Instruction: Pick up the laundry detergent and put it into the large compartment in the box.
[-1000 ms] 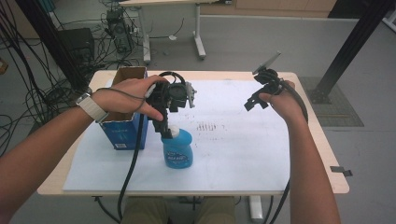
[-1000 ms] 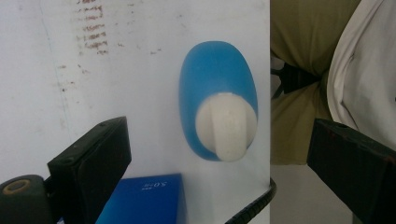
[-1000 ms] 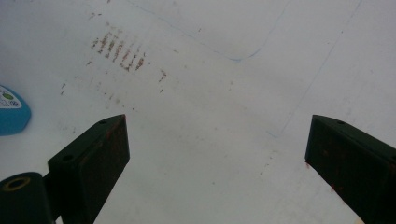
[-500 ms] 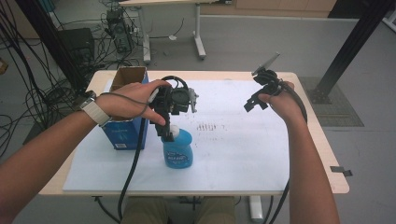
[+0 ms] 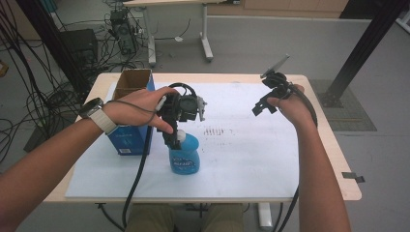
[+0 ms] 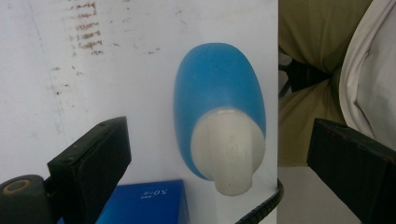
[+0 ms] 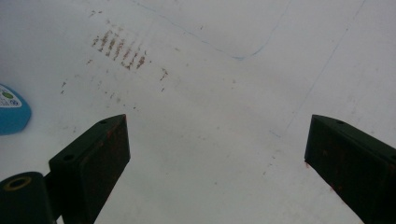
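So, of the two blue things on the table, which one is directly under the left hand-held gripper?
The rounded blue plastic bottle with the white cap, standing upright below the open left hand-held gripper. The blue cardboard box stands beside it, open on top.

A blue box with an open cardboard top stands on the white sheet that covers most of the worktop. Right of the box, rows of small brown marks, possibly rust stains, dot the sheet. Beyond the box, cables lie on the floor.
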The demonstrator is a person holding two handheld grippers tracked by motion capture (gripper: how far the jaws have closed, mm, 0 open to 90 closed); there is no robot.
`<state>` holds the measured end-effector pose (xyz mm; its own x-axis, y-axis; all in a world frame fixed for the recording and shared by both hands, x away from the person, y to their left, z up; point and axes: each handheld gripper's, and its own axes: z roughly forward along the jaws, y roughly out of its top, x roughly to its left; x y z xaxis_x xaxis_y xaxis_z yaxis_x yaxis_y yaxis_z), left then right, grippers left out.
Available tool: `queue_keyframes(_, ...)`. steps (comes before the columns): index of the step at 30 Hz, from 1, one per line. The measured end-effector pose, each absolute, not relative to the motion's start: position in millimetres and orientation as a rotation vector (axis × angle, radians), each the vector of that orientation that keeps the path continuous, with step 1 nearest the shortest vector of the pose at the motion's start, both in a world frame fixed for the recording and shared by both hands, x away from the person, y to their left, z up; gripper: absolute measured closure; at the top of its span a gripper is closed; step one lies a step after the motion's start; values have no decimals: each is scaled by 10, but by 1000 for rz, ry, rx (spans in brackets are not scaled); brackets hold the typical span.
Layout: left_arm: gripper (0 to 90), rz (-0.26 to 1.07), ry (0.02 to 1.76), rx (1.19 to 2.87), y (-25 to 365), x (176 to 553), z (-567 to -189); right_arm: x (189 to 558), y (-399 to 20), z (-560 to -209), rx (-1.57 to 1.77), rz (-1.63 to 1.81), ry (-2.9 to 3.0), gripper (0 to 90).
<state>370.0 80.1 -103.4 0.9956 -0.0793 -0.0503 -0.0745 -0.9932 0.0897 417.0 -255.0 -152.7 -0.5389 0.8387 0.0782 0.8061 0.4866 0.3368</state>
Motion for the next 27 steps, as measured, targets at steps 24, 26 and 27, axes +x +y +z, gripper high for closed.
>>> queue_keyframes(24,67,-79,-129,3062,745,3661,-1161,4153,-2574,-1550,1464,518,2624,67)
queue_keyframes(26,67,-83,-130,3062,744,3664,-1167,4152,-2573,-1550,1464,517,2624,67)
queue_keyframes(27,67,-86,-129,3060,748,3665,-1173,4150,-2578,-1549,1465,523,2624,67)
